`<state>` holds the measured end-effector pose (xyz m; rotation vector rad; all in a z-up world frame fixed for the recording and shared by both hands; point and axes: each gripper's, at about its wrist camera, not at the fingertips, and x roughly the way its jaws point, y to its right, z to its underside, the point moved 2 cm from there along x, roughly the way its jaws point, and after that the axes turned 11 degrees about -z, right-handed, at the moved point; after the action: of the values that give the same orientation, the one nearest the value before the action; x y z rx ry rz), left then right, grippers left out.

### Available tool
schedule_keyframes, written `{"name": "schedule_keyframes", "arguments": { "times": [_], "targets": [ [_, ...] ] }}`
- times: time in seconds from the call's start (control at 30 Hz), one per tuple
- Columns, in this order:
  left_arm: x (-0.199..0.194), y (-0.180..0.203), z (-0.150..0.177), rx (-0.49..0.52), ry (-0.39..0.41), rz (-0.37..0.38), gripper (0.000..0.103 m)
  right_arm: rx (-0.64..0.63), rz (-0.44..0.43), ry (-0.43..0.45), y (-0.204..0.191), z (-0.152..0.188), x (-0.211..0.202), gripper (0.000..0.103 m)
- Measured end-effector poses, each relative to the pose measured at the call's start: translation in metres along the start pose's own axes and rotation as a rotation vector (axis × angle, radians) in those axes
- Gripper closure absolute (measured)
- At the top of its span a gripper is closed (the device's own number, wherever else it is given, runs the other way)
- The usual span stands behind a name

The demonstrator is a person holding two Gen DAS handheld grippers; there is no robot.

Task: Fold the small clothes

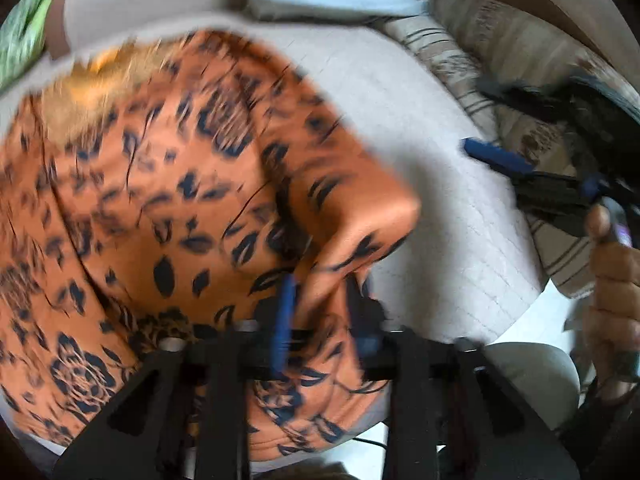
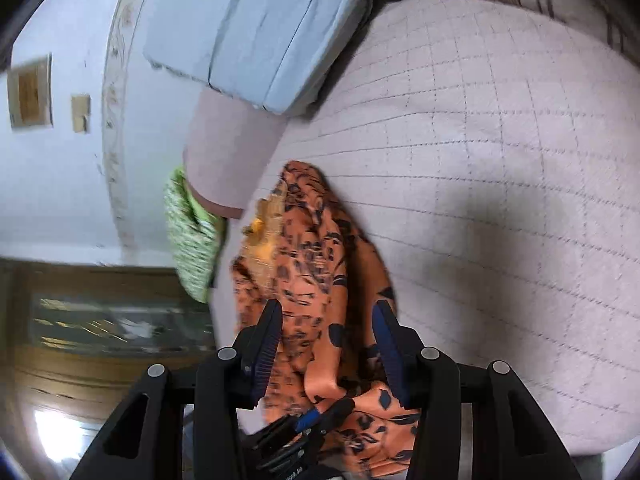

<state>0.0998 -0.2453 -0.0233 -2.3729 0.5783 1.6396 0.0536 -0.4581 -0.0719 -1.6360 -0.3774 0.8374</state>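
Note:
An orange garment with a dark floral print (image 1: 168,208) lies spread on a pale quilted bed cover (image 1: 420,160). My left gripper (image 1: 324,316) is shut on a raised fold of the garment's near edge, which bunches up between its blue pads (image 1: 285,320). In the right wrist view the same garment (image 2: 316,264) runs up between my right gripper's (image 2: 328,344) spread fingers; this gripper is open and holds nothing. The left gripper's tip (image 2: 316,416) shows below it, pinching the cloth. The right gripper also shows in the left wrist view (image 1: 496,158), off to the right above the cover.
A folded light blue blanket (image 2: 260,32) lies at the far end of the bed. A green patterned cloth (image 2: 192,232) hangs off the bed's left side. Striped beige pillows (image 1: 500,64) lie along the right. A person's hand (image 1: 612,280) is at the right edge.

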Motion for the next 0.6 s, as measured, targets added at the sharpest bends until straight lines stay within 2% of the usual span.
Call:
{"name": "schedule_keyframes", "arguments": {
  "times": [0.03, 0.1, 0.17, 0.27, 0.37, 0.4, 0.47, 0.5, 0.53, 0.57, 0.6],
  "targets": [
    [-0.005, 0.013, -0.004, 0.019, 0.016, 0.004, 0.041, 0.025, -0.017, 0.016, 0.004, -0.002, -0.004, 0.057],
    [-0.006, 0.039, -0.019, 0.073, 0.028, 0.003, 0.038, 0.075, -0.048, 0.060, 0.013, -0.005, -0.015, 0.057],
    [0.003, 0.064, -0.035, 0.148, 0.004, -0.048, 0.038, 0.091, -0.068, 0.078, 0.015, -0.007, -0.022, 0.057],
    [0.019, 0.085, -0.048, 0.246, 0.006, -0.174, 0.038, 0.103, -0.076, 0.103, 0.017, -0.008, -0.029, 0.057],
    [0.047, 0.089, -0.039, 0.382, 0.013, -0.400, 0.038, 0.113, -0.065, 0.118, 0.020, -0.010, -0.032, 0.057],
    [0.063, 0.082, -0.034, 0.414, -0.024, -0.468, 0.042, 0.117, -0.068, 0.114, 0.020, -0.010, -0.031, 0.057],
    [0.068, 0.066, -0.027, 0.396, -0.048, -0.475, 0.083, 0.116, -0.064, 0.102, 0.020, -0.010, -0.028, 0.057],
    [0.062, 0.050, -0.026, 0.349, -0.044, -0.456, 0.085, 0.110, -0.060, 0.096, 0.019, -0.009, -0.026, 0.057],
    [0.052, 0.036, -0.026, 0.303, -0.023, -0.423, 0.092, 0.103, -0.057, 0.088, 0.017, -0.008, -0.022, 0.057],
    [0.038, 0.020, -0.027, 0.252, -0.001, -0.370, 0.093, 0.094, -0.055, 0.080, 0.015, -0.007, -0.019, 0.057],
    [0.020, 0.000, -0.027, 0.179, 0.011, -0.270, 0.093, 0.083, -0.052, 0.068, 0.012, -0.006, -0.016, 0.057]
  ]
}}
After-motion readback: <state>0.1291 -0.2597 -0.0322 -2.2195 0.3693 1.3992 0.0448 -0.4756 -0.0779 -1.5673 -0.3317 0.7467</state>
